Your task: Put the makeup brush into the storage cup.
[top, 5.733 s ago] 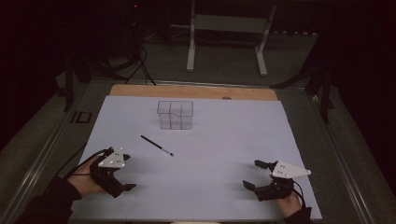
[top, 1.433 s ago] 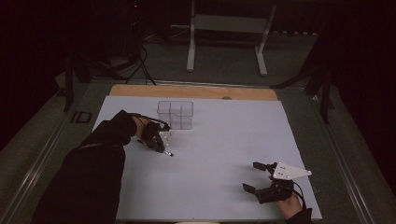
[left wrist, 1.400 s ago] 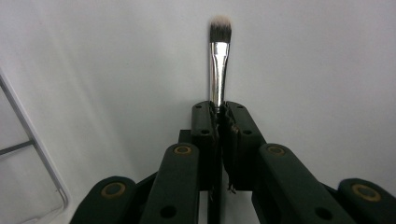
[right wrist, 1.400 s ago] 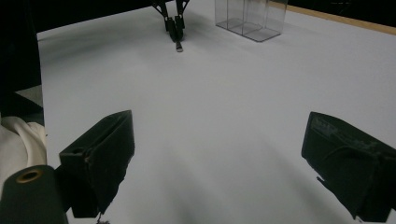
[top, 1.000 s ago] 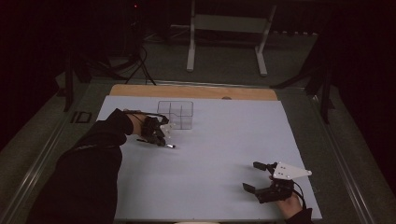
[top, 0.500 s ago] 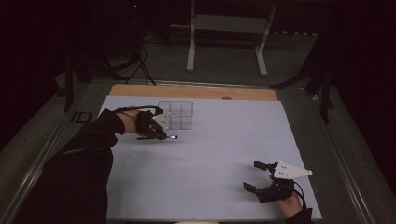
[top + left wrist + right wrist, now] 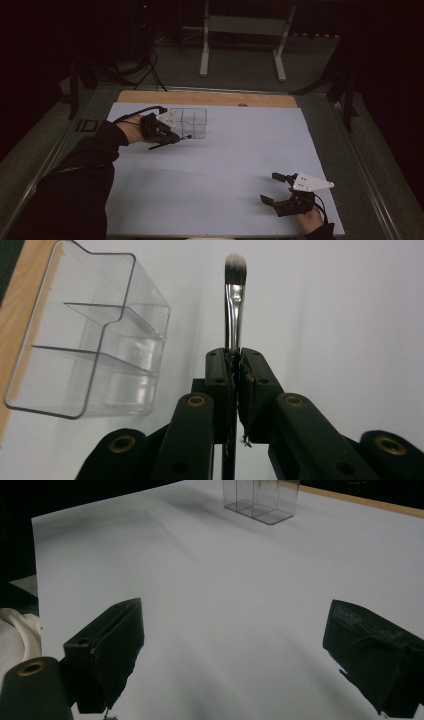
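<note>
Pointing away from the left gripper (image 7: 234,365), the thin black-handled makeup brush with a silver ferrule and a white-tipped bristle head (image 7: 234,300) runs lengthwise along the line of the jaws, toward 12 o'clock in the left gripper view. The jaws are clamped on the handle just below the ferrule; the rest of the handle runs back between them toward 6 o'clock.

In the high view, the brush (image 7: 175,141) lies with its long axis near level, bristle end toward 3 o'clock and handle end toward 8 o'clock. It sits just in front of the clear plastic organiser box with inner dividers (image 7: 190,122), and whether the tip touches the box wall cannot be told.

The box stands near the far edge of the pale blue table mat (image 7: 215,175), at about 11 o'clock from the mat's centre. A wooden strip (image 7: 205,98) borders the mat at 12 o'clock. Open mat extends from the box toward 3 o'clock and 6 o'clock.

The right gripper (image 7: 280,190) rests near the mat's 5 o'clock corner, well apart from the box, with its jaws wide apart and nothing between them.

Compared with the earliest frame, the brush has left the mat surface, where it lay at about 7 o'clock from the box, and the left gripper has moved from the near left corner up to the box. The right gripper has kept its place.
</note>
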